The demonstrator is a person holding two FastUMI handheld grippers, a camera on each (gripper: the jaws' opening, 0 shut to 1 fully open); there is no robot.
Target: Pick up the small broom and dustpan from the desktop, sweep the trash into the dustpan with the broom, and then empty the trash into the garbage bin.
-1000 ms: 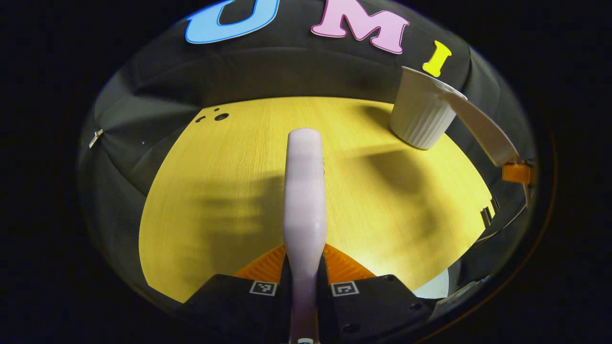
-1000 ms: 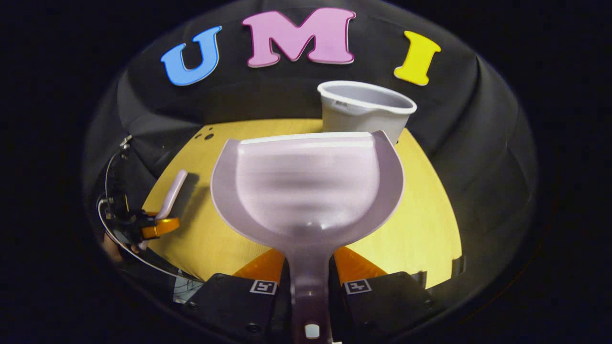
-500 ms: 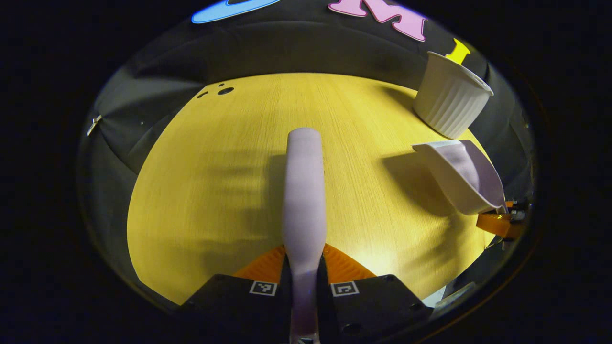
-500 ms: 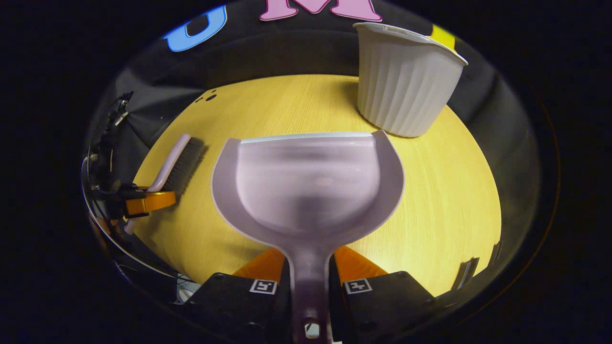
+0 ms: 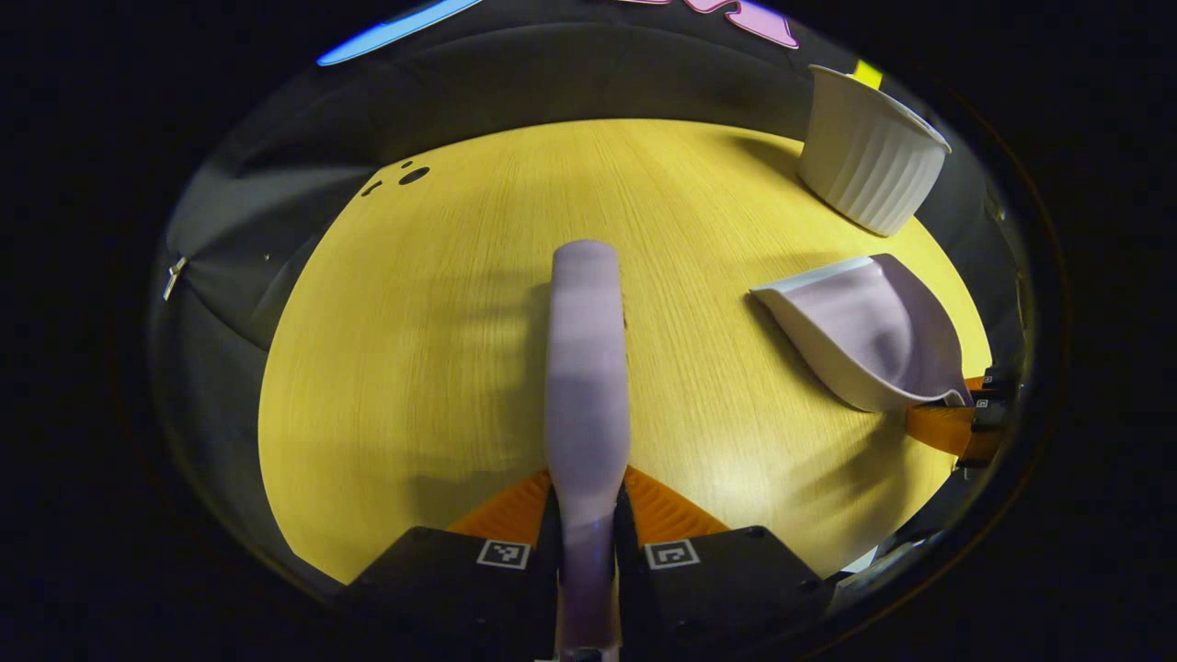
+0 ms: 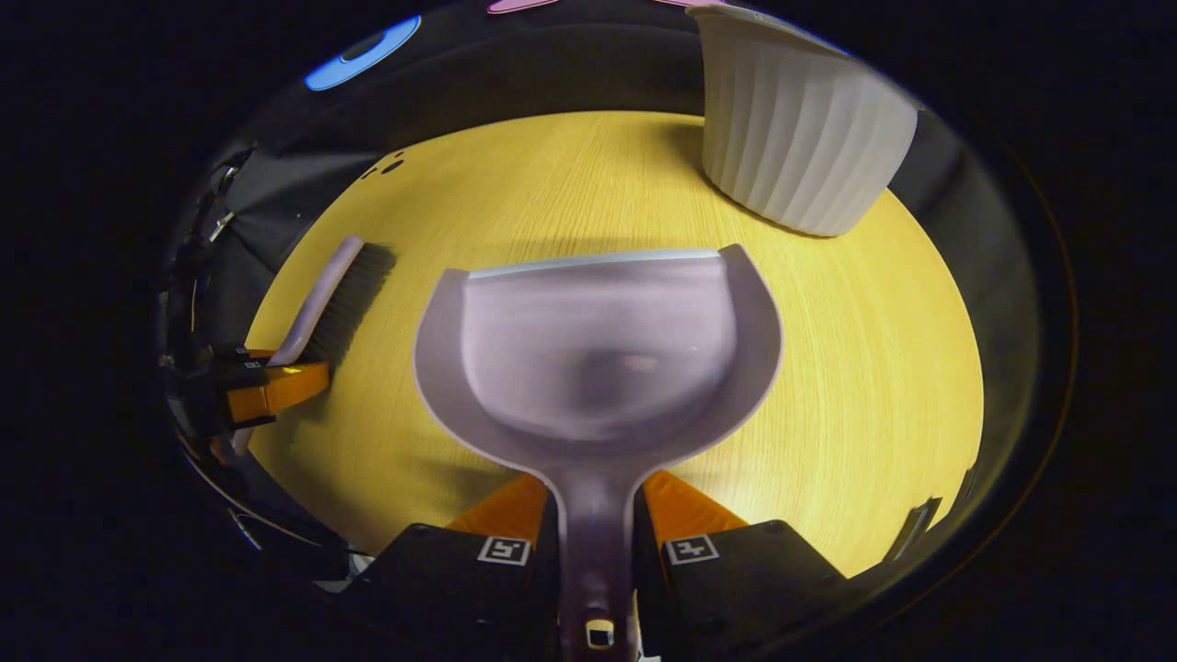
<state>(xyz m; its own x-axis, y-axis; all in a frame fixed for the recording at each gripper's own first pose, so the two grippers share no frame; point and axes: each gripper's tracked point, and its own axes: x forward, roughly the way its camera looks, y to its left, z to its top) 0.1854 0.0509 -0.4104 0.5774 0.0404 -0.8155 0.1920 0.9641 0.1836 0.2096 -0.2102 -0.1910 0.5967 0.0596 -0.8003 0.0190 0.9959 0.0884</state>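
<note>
In the left gripper view, my left gripper (image 5: 587,501) is shut on the pale lilac handle of the small broom (image 5: 587,368), which points forward over the yellow desktop (image 5: 414,349). In the right gripper view, my right gripper (image 6: 596,510) is shut on the handle of the lilac dustpan (image 6: 598,359). The pan looks empty and its lip faces away, low over the desktop (image 6: 874,368). The dustpan (image 5: 864,331) also appears at the right of the left gripper view, held by the right gripper (image 5: 956,428). The broom (image 6: 331,294) with dark bristles and the left gripper (image 6: 267,391) are at the left.
A white ribbed garbage bin (image 6: 800,138) stands upright at the far right of the desktop, just beyond the dustpan's lip; it is also in the left gripper view (image 5: 869,161). Small dark holes (image 5: 409,175) mark the far left corner. Black cloth surrounds the table.
Both grippers have come down toward the desktop. The dustpan has dropped from the bin's rim level to low over the table in front of the bin. The broom stays gripped.
</note>
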